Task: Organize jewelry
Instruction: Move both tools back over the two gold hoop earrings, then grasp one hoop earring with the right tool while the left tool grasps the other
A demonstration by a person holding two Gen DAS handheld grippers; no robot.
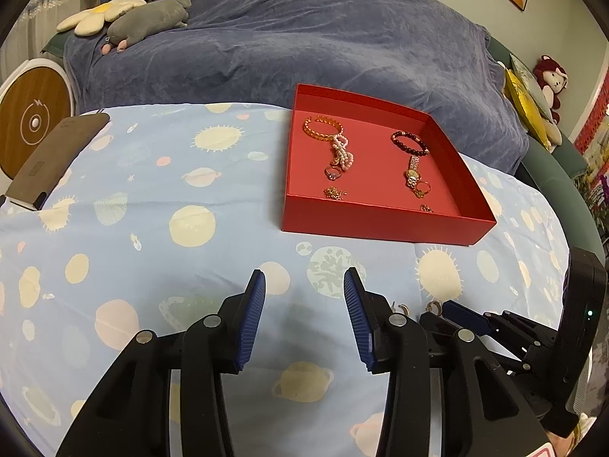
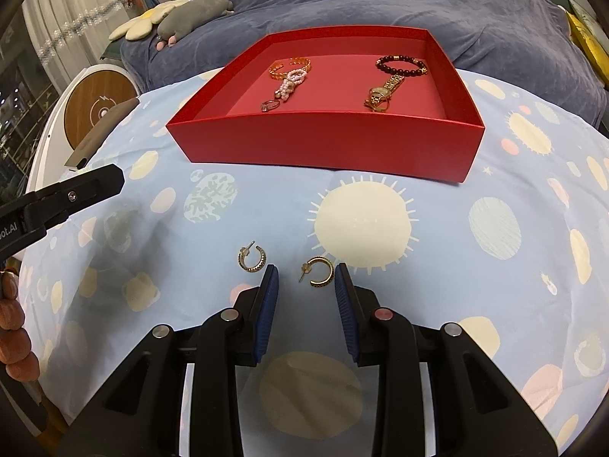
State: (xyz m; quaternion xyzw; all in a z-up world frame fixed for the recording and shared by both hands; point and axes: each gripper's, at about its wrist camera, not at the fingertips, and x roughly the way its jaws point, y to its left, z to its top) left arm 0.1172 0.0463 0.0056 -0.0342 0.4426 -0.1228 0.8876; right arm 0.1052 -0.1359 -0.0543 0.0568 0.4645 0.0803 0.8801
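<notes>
A red tray sits on the planet-print cloth and holds an orange bracelet, a pink bead strand, a dark bead bracelet, a gold watch, rings and small gold pieces. Two gold hoop earrings lie on the cloth in the right wrist view. My right gripper is open, its fingertips on either side of the right earring. The left earring lies just left of it. My left gripper is open and empty, hovering over the cloth in front of the tray.
A blue blanket covers the bed behind. Plush toys lie at the back left. A brown case sits at the cloth's left edge beside a round wooden device. The right gripper's body shows at the lower right of the left wrist view.
</notes>
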